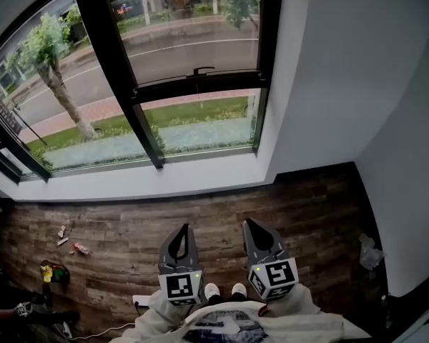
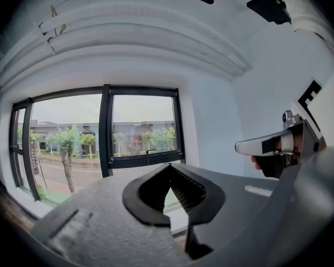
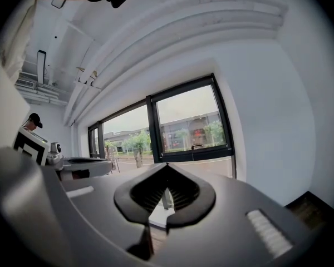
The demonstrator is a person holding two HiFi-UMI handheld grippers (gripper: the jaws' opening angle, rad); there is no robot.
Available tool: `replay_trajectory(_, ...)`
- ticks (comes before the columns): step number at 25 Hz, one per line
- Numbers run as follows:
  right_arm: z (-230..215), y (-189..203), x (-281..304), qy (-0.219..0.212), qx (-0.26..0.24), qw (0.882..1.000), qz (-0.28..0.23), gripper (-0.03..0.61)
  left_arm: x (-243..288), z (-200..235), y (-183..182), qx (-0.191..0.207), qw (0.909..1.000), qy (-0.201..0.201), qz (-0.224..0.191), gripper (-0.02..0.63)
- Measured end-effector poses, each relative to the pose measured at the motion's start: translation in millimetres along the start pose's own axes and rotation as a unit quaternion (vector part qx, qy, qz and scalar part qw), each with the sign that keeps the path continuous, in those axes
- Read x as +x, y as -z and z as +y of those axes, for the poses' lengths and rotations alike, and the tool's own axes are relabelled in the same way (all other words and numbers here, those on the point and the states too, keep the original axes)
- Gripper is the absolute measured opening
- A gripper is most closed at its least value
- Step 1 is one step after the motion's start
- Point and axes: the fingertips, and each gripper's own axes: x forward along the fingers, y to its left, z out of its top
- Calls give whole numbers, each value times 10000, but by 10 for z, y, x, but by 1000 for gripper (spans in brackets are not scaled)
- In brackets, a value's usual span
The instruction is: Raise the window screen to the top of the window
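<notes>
Window [image 1: 109, 41], black-framed, fills the upper half of the head view. A black crossbar [image 1: 200, 86] with a small handle [image 1: 202, 70] runs across the right pane at about mid-height. The screen mesh cannot be told from the glass. A white sill [image 1: 143, 181] runs below the window, then the wooden floor [image 1: 307, 206].

Left gripper [image 1: 184, 229] and right gripper [image 1: 249, 223] are at bottom centre, side by side. They point toward the window and are well apart from it. Each gripper view shows its jaws together with nothing between them.

The person's shoes [image 1: 224, 290] show between the grippers. Scraps of litter [image 1: 71, 247] lie on the floor at lower left.
</notes>
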Motion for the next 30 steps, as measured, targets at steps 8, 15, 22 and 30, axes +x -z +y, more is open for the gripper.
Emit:
replay_trajectory(8, -339, -123, -82, -7, -30, 9999, -148, 6, 160, -425, -331, 35, 9994, 113, -328, 5)
replay_trajectory(15, -440, -137, -10, -65, -63, 9998, -200, 6, 310, -634, -463, 139, 9982, 219, -548, 5)
replay_trajectory(22, -527, -101, 527, -59, -108, 9998, -166, 6, 799, -199, -323, -9, 9987, 32, -502, 5)
replay_trajectory(30, -739, -204, 1961, 217, -173, 9996, -23, 6, 2083, 578, -228, -323, 9974, 134, -623, 5)
